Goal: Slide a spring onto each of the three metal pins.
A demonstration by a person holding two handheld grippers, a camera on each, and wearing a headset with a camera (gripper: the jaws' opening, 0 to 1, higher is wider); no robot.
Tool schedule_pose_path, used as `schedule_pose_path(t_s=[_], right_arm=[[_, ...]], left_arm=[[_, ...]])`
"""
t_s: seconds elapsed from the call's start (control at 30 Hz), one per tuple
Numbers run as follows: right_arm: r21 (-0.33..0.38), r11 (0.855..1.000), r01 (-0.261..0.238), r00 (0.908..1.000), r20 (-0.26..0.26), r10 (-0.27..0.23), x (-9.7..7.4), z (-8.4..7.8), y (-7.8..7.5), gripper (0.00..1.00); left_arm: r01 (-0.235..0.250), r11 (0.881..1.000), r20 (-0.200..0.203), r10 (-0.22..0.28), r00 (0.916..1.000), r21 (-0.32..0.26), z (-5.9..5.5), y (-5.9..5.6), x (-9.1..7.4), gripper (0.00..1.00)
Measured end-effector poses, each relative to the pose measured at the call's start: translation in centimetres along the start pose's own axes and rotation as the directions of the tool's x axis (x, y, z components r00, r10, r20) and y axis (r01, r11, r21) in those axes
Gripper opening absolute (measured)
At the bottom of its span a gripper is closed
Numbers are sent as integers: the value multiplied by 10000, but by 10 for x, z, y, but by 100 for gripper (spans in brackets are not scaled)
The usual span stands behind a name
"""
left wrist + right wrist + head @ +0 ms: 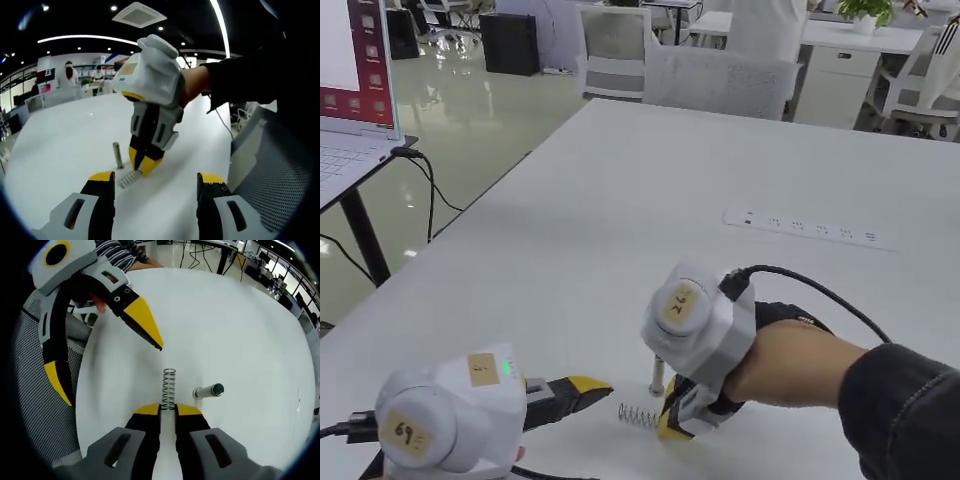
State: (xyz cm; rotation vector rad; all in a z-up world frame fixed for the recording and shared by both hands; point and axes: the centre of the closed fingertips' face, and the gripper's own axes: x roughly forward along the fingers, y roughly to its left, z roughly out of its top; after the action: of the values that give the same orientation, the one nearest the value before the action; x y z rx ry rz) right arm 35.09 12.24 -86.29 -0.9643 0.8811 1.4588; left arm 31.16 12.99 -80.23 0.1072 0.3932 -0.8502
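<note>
The right hand-held gripper [168,412] has its yellow-tipped jaws closed nearly together on one end of a small silver coiled wire spring [169,385]. In the right gripper view the rest of the coil sticks out free toward 12 o'clock. Pinching it by the end looks deliberate: the far mouth of the coil stays open, so it can be led over a pin. A short upright grey metal pin [210,390] stands on the white tabletop [650,200] just beside the spring, at about 3 o'clock from it in that view. The spring is not on the pin. In the head view the coil lies low and roughly level, pointing toward 9 o'clock from the jaws. Whether it touches the tabletop I cannot tell. The left hand-held gripper [157,179] holds nothing, its jaws spread wide and aimed at the spring, near it at 10 o'clock in the right gripper view. It is probably waiting to steady or turn the coil. The next move likely calls for tipping the spring upright, since it now lies across the pin's axis rather than along it.
</note>
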Motion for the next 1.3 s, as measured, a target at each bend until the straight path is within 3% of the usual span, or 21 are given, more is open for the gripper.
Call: schedule_pose_path(t_s=[0.2,0.4,0.63,1.07,1.3], right_arm=[[-26,9973,-736,9973,9,736,-19,-4,16,7],[-161,9951,-971,9953,-29,970,-38,-8,24,7],[-491,9869,-1538,9881,-37,1538,-60,-7,41,7],[-586,9788,-1963,9805,-175,1956,-67,1,55,7],[-451,9777,-2052,9787,-171,2046,-70,3,58,7]], left_arm=[[90,9999,-99,-89,9999,87,-2,-2,2,60],[329,9991,-163,-324,9993,283,-2,-5,8,54],[731,9954,-102,-726,9973,624,0,-12,10,40],[1087,9839,103,-1113,9937,1420,5,-19,11,13],[1050,9794,83,-1080,9941,1724,5,-18,11,4]])
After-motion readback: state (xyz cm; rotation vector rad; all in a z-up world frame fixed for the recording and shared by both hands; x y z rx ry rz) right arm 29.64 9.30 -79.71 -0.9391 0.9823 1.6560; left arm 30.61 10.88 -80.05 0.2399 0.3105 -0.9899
